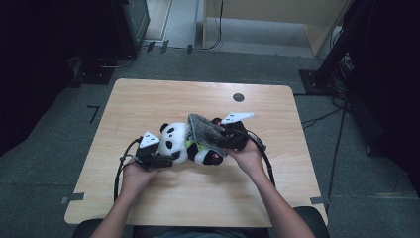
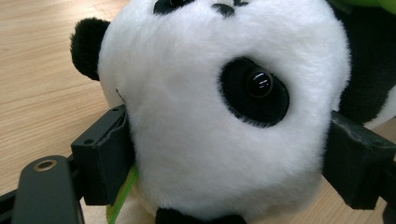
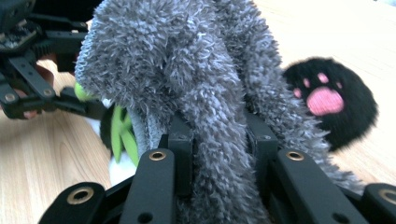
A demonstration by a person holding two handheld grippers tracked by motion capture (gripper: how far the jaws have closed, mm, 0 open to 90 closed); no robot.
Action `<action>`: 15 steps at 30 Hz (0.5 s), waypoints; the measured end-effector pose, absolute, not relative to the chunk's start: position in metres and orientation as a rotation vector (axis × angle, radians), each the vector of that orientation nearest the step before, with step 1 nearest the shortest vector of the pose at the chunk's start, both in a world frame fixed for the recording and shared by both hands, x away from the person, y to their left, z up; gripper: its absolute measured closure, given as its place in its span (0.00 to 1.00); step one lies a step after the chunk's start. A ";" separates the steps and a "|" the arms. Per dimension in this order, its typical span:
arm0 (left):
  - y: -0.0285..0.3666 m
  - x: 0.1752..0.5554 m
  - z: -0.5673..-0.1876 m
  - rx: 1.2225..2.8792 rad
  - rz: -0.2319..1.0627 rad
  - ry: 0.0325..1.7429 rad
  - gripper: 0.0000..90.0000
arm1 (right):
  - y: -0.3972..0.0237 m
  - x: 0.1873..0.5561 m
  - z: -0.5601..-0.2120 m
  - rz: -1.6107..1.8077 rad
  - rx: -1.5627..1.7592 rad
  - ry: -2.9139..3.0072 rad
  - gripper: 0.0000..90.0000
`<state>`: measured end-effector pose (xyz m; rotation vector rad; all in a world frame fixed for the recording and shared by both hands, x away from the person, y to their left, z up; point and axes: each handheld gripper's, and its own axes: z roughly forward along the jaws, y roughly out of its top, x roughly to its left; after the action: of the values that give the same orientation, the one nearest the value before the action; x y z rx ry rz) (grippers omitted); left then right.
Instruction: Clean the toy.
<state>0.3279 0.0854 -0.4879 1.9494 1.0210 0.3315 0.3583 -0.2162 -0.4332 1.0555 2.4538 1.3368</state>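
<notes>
High view shows the panda toy (image 1: 174,143) in the middle of the counter (image 1: 148,99). Left tongs (image 1: 166,159) squeeze the panda's head wide. Right of the panda, right tongs (image 1: 224,135) pinch a fuzzy grey cloth (image 1: 203,128) tight. A hard tug could slip the soft head free. Right gripper view shows the panda's pink paw (image 3: 327,100) close up.

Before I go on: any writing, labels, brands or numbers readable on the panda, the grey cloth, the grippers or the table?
None can be read.
Panda plush: fur alone, no tag text; a green strip under it shows no print.
Grey fuzzy cloth: no label.
Left hand-held gripper and right hand-held gripper: plain black parts, no markings.
Table: bare wood; a dark round spot is too small to read.
</notes>
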 end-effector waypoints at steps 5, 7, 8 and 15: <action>0.086 0.328 -0.488 1.940 0.326 1.028 0.15 | -0.230 0.353 -0.441 1.329 1.084 2.445 0.78; 0.087 0.328 -0.489 1.931 0.318 1.025 0.15 | -0.236 0.352 -0.443 1.321 1.106 2.443 0.78; 0.087 0.328 -0.490 1.928 0.315 1.023 0.14 | -0.239 0.351 -0.445 1.316 1.124 2.444 0.78; 0.088 0.329 -0.490 1.925 0.308 1.019 0.14 | -0.253 0.351 -0.461 1.261 1.197 2.445 0.78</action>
<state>0.3287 0.0882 -0.4899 1.9255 1.0186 0.3084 0.3505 -0.2531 -0.4607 1.1970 2.4454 1.2607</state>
